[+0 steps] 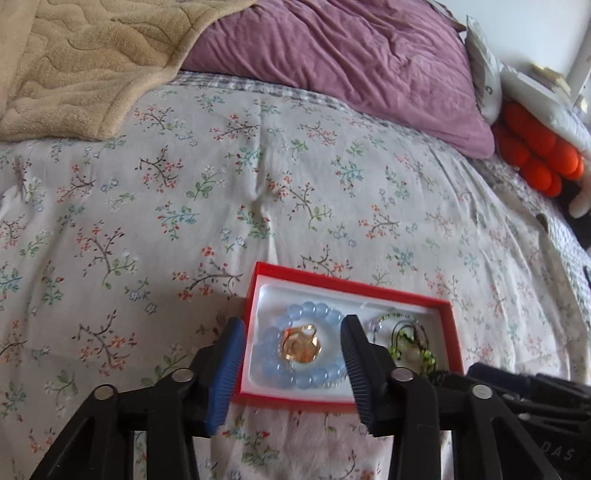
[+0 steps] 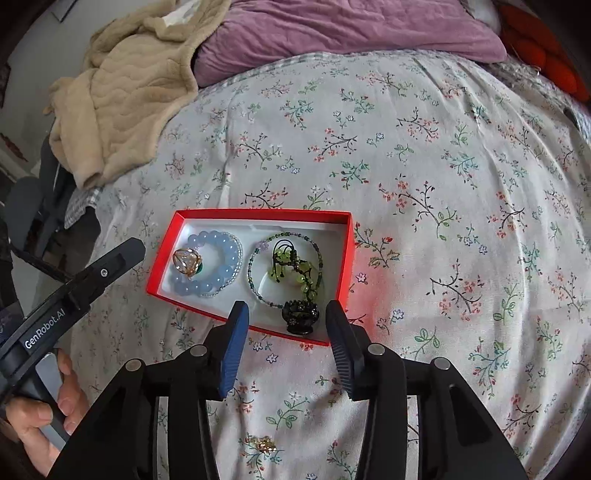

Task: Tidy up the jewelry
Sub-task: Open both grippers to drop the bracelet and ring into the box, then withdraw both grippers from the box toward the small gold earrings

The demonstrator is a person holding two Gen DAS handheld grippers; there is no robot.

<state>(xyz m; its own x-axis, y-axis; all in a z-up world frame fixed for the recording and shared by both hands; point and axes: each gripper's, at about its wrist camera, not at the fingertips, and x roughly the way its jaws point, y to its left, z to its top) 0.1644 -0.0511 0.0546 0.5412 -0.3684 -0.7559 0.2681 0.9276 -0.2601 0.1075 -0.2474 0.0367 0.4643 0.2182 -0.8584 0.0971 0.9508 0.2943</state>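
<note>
The 2 black arms of the right gripper [image 2: 284, 339] fill the bottom of the right wrist view, their blue ribbed pads parted about halfway and holding nothing; the near red rim of the jewelry box [image 2: 343, 258] shows between them. At lower left of that frame a person's hand [image 2: 40, 417] grips the handle of the other tool, whose dark body carries the white lettering "GenRobot.AI". A small gold trinket [image 2: 264, 445] lies loose on the bedspread [image 2: 443, 166] at bottom centre, outside the box.

In the left wrist view the left gripper [image 1: 291, 356] hangs low in the frame with its jaws likewise about half open and empty, framing the box's left half. At the lower right edge, part of a word, "DAS", can be read on a dark surface.

The red box, white inside, sits on the floral bedspread at lower centre of both frames. Its left half holds a pale blue bead bracelet [image 2: 218, 266] with a gold ornament [image 2: 186, 262] resting inside the ring. Its right half holds a thin dark-green bead strand [image 2: 255, 284] circling a cluster of yellow-green beads on black cord [image 2: 295, 269], and a black carved piece [image 2: 300, 316] near the front wall.

A beige fleece blanket [image 2: 122, 99] lies at upper left, a purple pillow [image 2: 351, 29] along the top, and orange cushions [image 1: 532, 147] at upper right.
</note>
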